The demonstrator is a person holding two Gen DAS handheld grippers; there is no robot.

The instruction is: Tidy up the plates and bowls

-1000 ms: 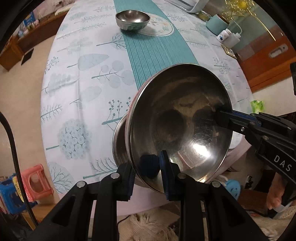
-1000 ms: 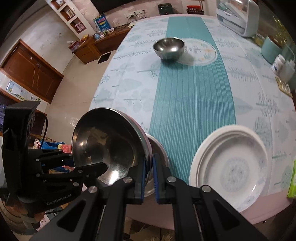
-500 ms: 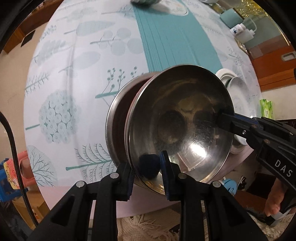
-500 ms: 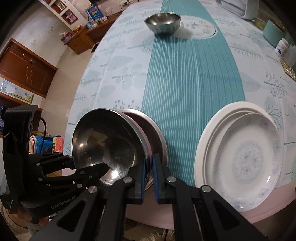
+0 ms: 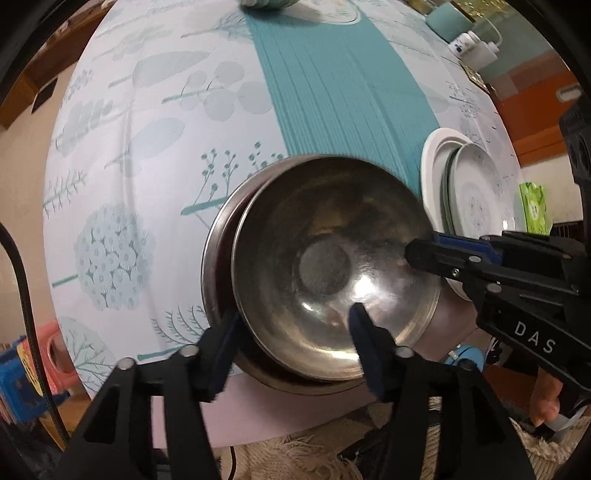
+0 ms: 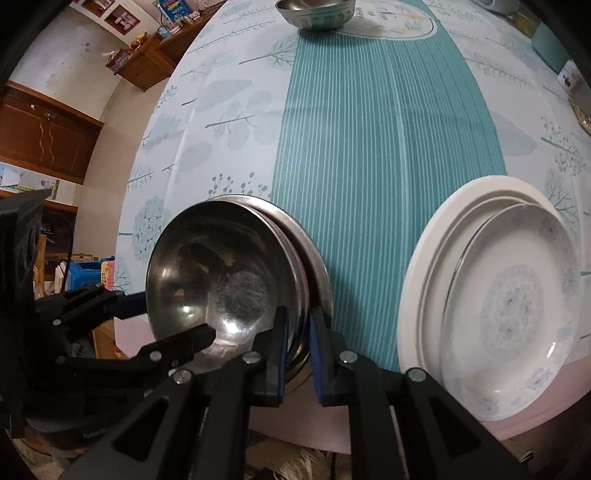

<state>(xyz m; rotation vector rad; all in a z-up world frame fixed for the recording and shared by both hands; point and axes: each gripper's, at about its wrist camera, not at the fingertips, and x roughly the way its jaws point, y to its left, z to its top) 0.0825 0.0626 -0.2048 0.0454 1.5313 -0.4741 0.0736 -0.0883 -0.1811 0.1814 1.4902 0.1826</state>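
Steel bowl (image 5: 332,266) (nested in another) pinched by right tongs (image 6: 297,332); left tongs (image 5: 295,328) apart.

Leaf-print tablecloth (image 5: 155,122), teal runner (image 6: 384,140), green box (image 5: 533,208)

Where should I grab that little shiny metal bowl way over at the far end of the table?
Probably by its thin rim. The small round steel bowl sits upright, mouth up, on the teal striped runner, and its curved sides would slip. Come down from above on its near side, one finger inside, one outside, the way the right gripper pinches the larger steel bowl.
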